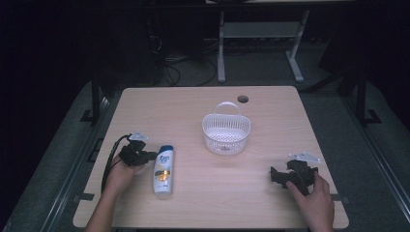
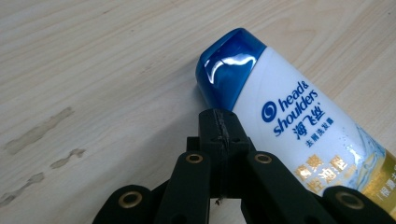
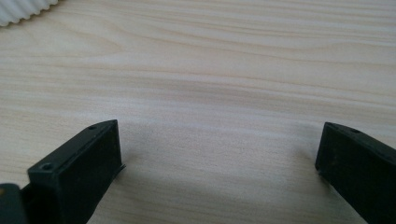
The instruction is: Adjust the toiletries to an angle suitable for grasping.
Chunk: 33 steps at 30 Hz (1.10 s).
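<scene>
A white shampoo bottle with a blue cap lies flat on the wooden table, cap pointing away from the person. My left gripper sits just left of the cap, held in the person's left hand. Seen from the left gripper view, its jaws are pressed together with nothing between them, tip right by the blue cap of the bottle. My right gripper rests low near the table's right front. In the right gripper view its black fingers stand wide apart over bare wood.
A white slotted plastic basket with a handle stands at the table's middle, its rim also in the right gripper view. A round cable hole sits near the far edge. Dark floor, cables and a desk frame lie beyond.
</scene>
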Each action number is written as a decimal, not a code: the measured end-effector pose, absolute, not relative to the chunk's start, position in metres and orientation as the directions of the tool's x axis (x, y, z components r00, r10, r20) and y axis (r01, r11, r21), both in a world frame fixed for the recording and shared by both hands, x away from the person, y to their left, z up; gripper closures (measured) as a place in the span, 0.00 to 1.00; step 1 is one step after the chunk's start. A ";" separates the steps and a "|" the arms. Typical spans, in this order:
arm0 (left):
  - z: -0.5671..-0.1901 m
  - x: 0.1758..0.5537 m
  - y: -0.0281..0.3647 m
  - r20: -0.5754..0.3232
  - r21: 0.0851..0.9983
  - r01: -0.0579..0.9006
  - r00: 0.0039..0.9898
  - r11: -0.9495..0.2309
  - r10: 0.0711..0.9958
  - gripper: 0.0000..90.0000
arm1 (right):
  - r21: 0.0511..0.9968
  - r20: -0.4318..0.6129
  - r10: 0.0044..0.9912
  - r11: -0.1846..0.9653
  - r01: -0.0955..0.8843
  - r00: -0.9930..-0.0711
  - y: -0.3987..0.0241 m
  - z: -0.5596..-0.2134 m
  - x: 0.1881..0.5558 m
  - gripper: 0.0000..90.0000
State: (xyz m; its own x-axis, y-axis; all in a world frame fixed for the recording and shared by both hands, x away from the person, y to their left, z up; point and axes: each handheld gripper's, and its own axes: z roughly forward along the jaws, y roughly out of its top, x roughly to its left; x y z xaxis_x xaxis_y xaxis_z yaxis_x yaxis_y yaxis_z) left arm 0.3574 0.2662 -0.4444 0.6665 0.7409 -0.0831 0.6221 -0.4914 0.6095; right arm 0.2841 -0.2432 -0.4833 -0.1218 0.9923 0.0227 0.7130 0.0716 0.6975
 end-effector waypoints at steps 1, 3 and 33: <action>-0.445 0.357 0.264 -0.084 0.611 0.620 0.668 -0.491 0.739 1.00 | 0.697 0.023 0.992 0.071 0.713 -0.122 -0.243 -0.483 0.284 0.00; -0.445 0.356 0.261 -0.086 0.609 0.618 0.674 -0.496 0.734 1.00 | 0.697 0.023 0.992 0.072 0.713 -0.122 -0.243 -0.483 0.284 0.00; -0.445 0.351 0.235 -0.102 0.599 0.582 0.737 -0.550 0.668 0.89 | 0.698 0.023 0.992 0.072 0.713 -0.122 -0.243 -0.483 0.284 0.00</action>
